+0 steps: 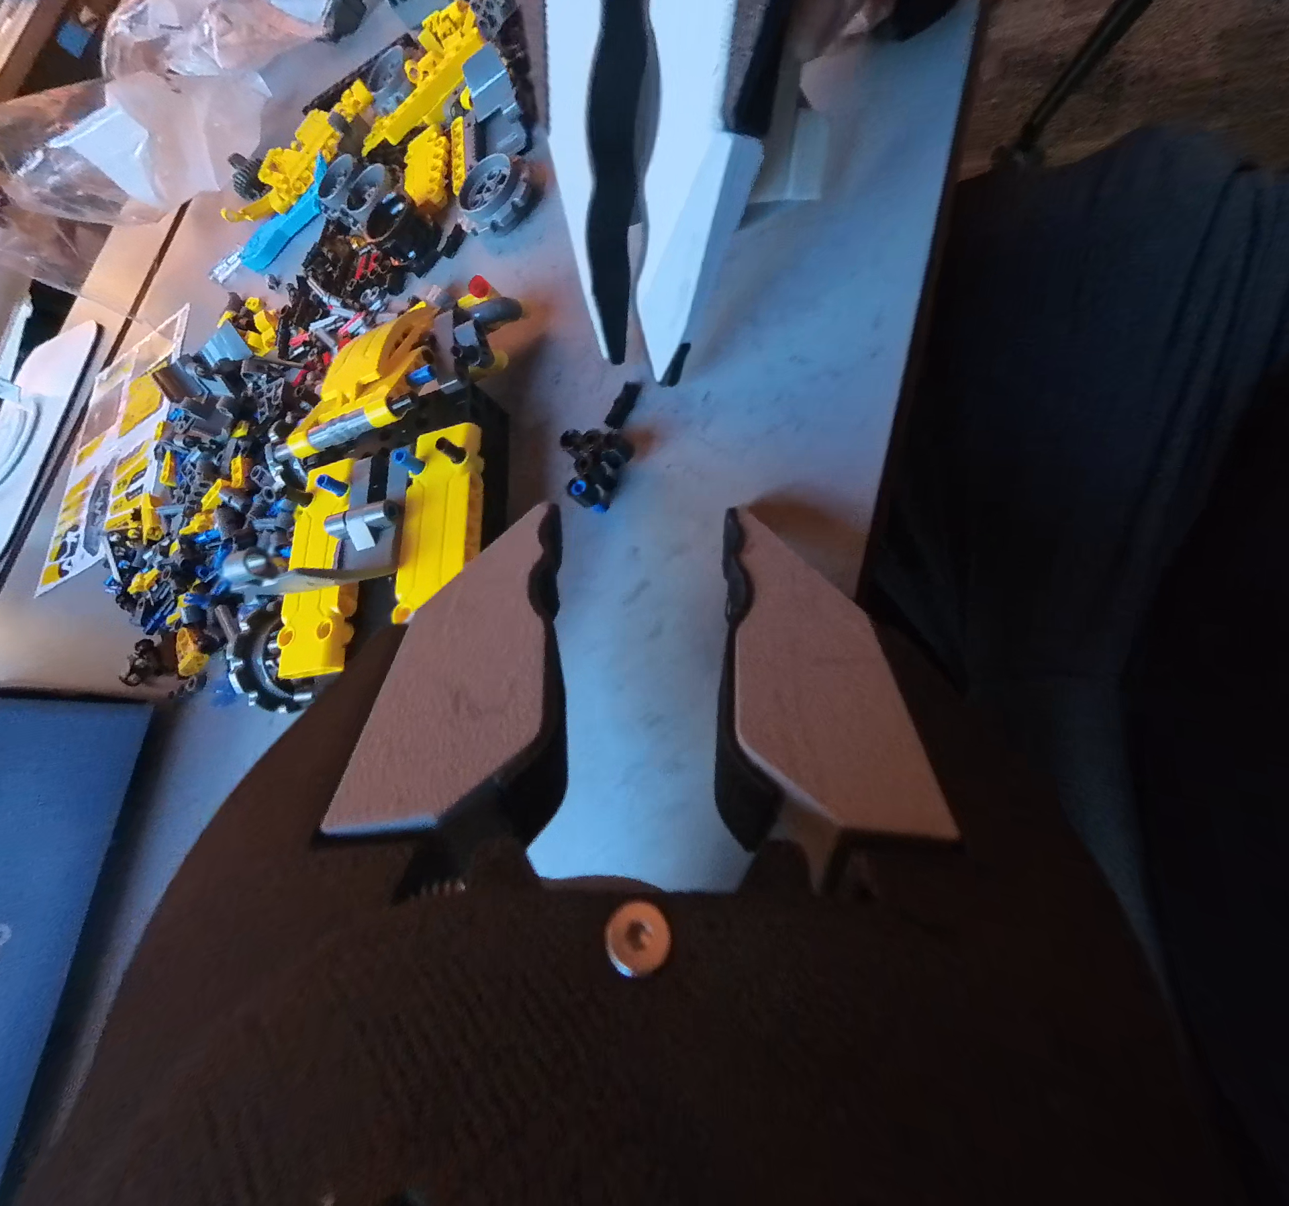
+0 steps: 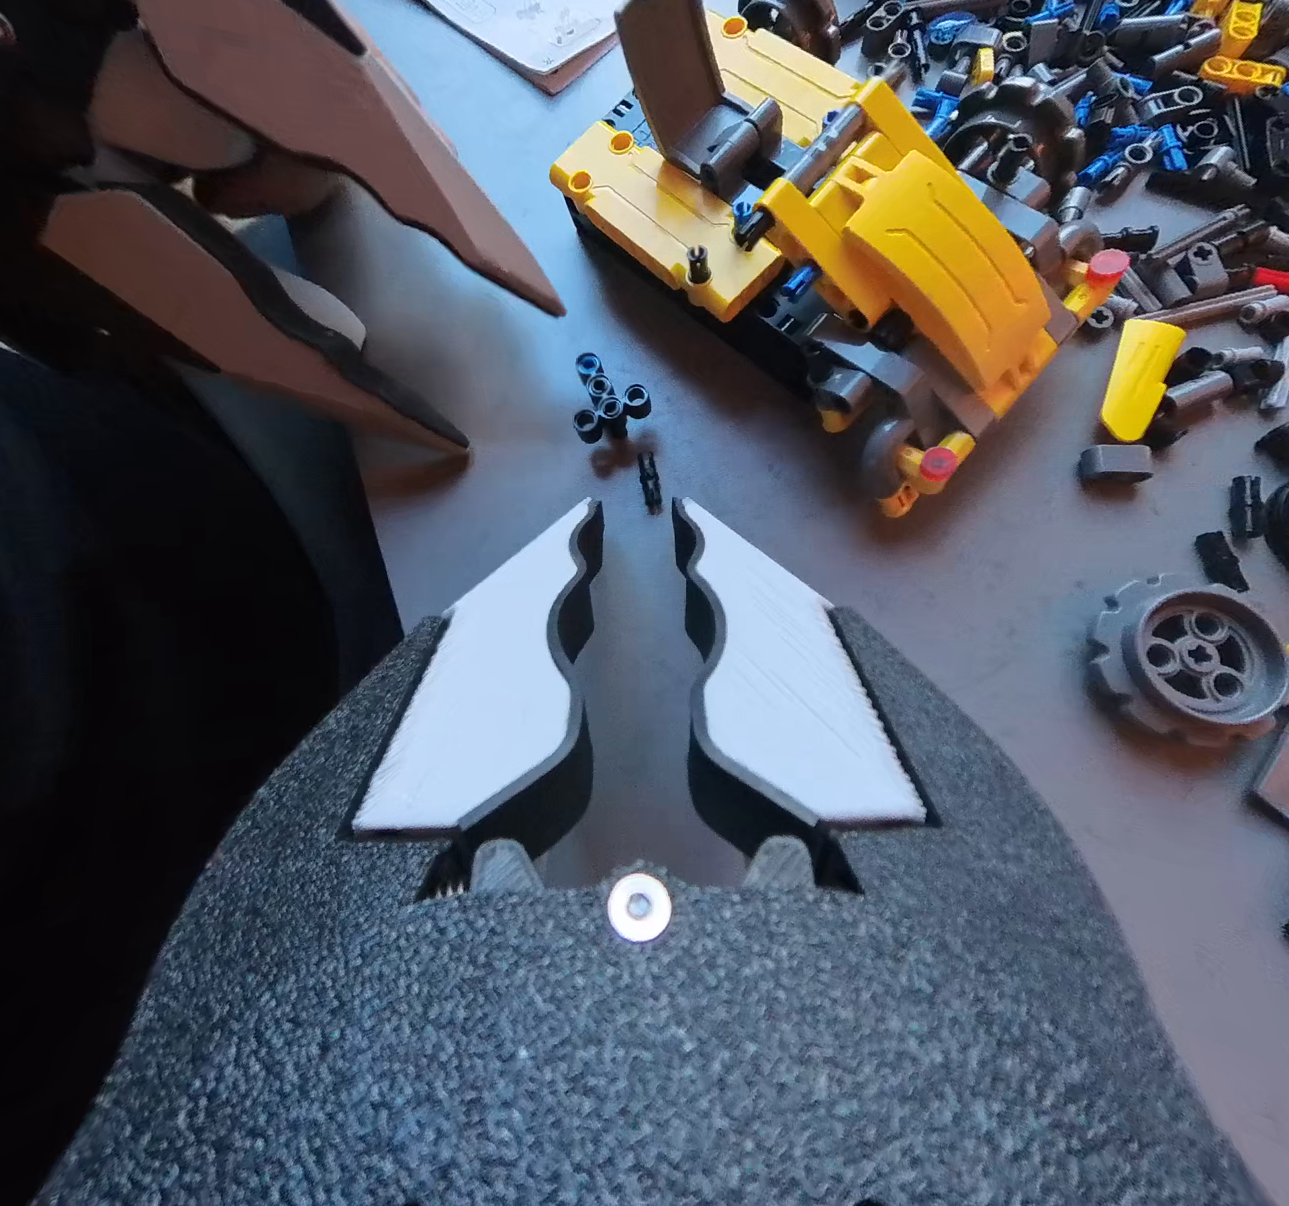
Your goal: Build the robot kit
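Our right gripper [image 2: 636,506] hangs with its white fingers parted and empty, a small black connector pin [image 2: 650,473] lying on the table [image 2: 976,614] just past the tips. Our left gripper [image 1: 642,517] is likewise spread and holds nothing — a little cluster of black and blue pins [image 1: 596,464] sits just ahead of it. Beyond both stand the half-built yellow brick vehicle [image 2: 823,224] and a loose pile of parts [image 2: 1116,56] — no bin or tray holds them.

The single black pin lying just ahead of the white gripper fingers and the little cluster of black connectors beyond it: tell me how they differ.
The single black pin is one slim piece lying flat; the cluster of black connectors is several short round pieces bunched together, open ends showing.
The pin is all black; the cluster includes a blue-tipped piece.
The pin lies nearest the right gripper, the cluster nearer the left gripper.
Both rest on the grey table, untouched, both grippers open.
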{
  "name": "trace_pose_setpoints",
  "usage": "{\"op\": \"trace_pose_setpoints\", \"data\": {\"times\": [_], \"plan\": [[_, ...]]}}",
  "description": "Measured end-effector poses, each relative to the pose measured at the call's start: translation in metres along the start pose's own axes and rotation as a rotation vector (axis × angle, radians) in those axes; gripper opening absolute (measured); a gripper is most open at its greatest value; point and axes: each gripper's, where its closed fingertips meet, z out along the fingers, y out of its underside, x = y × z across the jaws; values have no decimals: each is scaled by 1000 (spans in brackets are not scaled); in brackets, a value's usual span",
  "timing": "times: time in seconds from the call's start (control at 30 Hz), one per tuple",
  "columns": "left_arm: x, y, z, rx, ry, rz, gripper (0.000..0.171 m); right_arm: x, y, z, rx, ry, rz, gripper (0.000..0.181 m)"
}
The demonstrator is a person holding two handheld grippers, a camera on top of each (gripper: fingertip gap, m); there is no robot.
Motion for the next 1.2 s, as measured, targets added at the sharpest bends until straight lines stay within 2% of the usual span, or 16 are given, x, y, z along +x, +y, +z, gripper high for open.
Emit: {"op": "trace_pose_setpoints", "data": {"times": [0.2, 0.37, 0.5, 0.67, 0.83, 0.97, 1.2], "plan": [[-6, 4, 1, -14, -3, -21, 43, 1, 1, 5, -29, -16, -18, 18], [-8, 5, 1, -15, -15, -10, 42, 5, -1, 9, -42, -42, -13, 5], [-14, 5, 1, -8, -63, 18, 39, 4, -2, 10, -43, -40, -15, 4], [-19, -3, -4, 75, -140, 144, 28, -23, -16, 3, 9, -152, 44, 4], [-8, -6, -1, 92, -184, 318, 23, -30, -27, -4, 32, -154, 57, 4], [-12, -13, -2, 131, -228, 330, 22, -38, -30, -5, 51, -207, 90, 4], [-8, -22, -5, 191, -269, 406, 18, -39, -28, -1, 24, -209, 104, 4]]}}
